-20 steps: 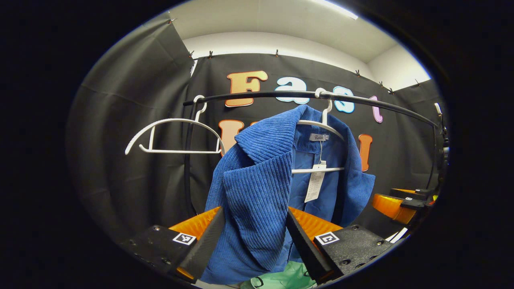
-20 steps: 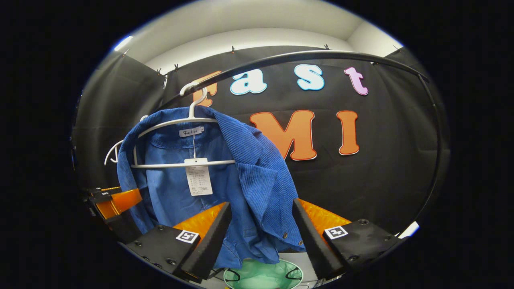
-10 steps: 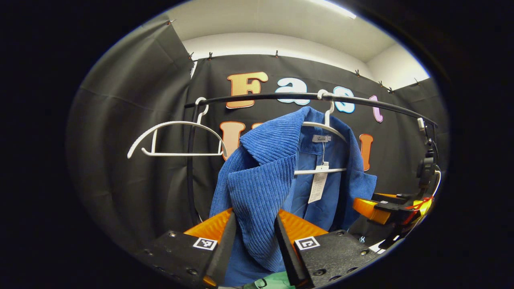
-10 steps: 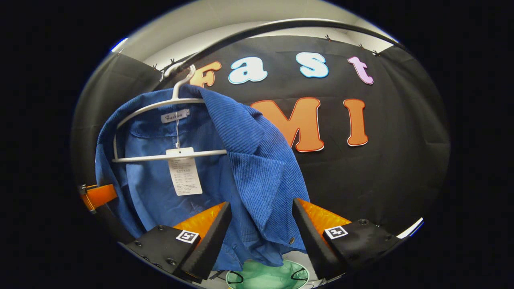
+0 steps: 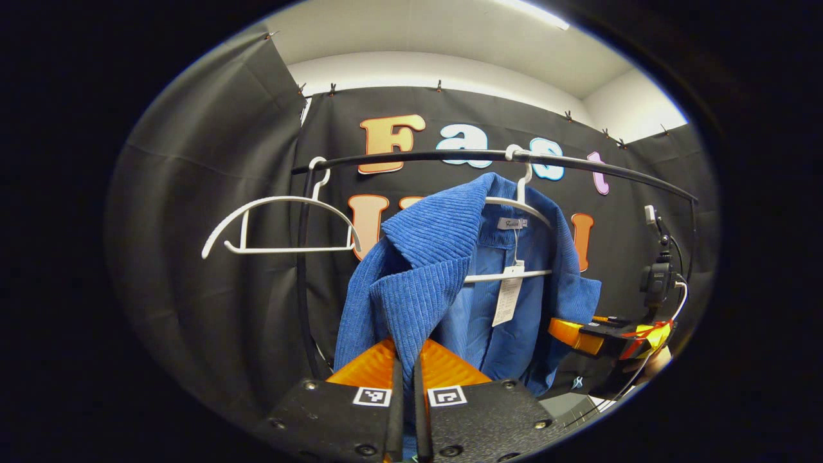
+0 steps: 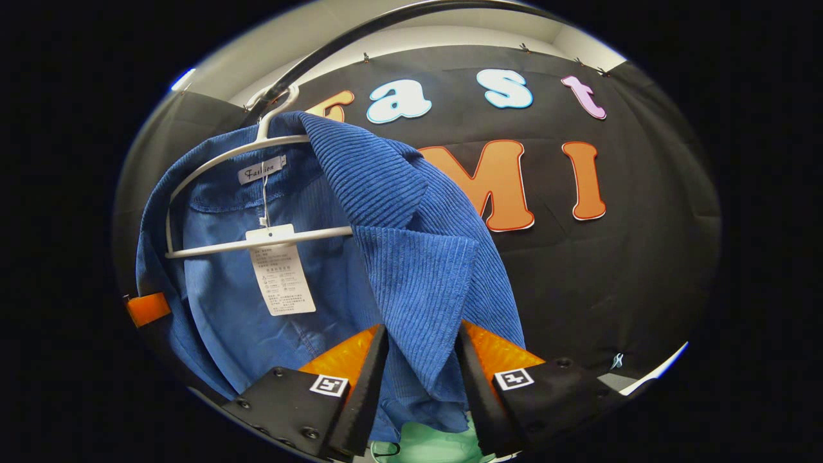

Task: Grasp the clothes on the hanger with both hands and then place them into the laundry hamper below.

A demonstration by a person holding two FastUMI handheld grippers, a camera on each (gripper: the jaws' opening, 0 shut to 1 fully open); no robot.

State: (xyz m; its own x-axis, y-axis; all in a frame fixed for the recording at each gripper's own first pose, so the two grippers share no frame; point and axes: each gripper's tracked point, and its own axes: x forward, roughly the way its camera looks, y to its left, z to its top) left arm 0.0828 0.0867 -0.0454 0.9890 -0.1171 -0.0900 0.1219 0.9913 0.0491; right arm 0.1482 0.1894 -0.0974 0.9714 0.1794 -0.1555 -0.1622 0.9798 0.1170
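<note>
A blue corduroy jacket [image 5: 418,270] hangs on a white hanger [image 5: 517,202] from the black rail [image 5: 418,155]. My left gripper [image 5: 406,370] is shut on the jacket's near lapel, the jaws almost touching with the ribbed cloth pinched between them. In the right gripper view the same jacket [image 6: 398,212] hangs on its hanger [image 6: 257,145]. My right gripper [image 6: 421,334] is open, its jaws partly narrowed, with the other front edge of the jacket hanging between them. A mint-green hamper [image 6: 424,449] shows just below the hem.
An empty white hanger [image 5: 283,218] hangs on the rail to the left of the jacket. A paper tag [image 6: 280,270] dangles from the collar. The right gripper's body [image 5: 598,334] with a small camera above it sits low at the right.
My left gripper's jaws have closed onto the lapel. My right gripper moved closer and lower toward the jacket's other front edge, and its jaws narrowed around the cloth.
</note>
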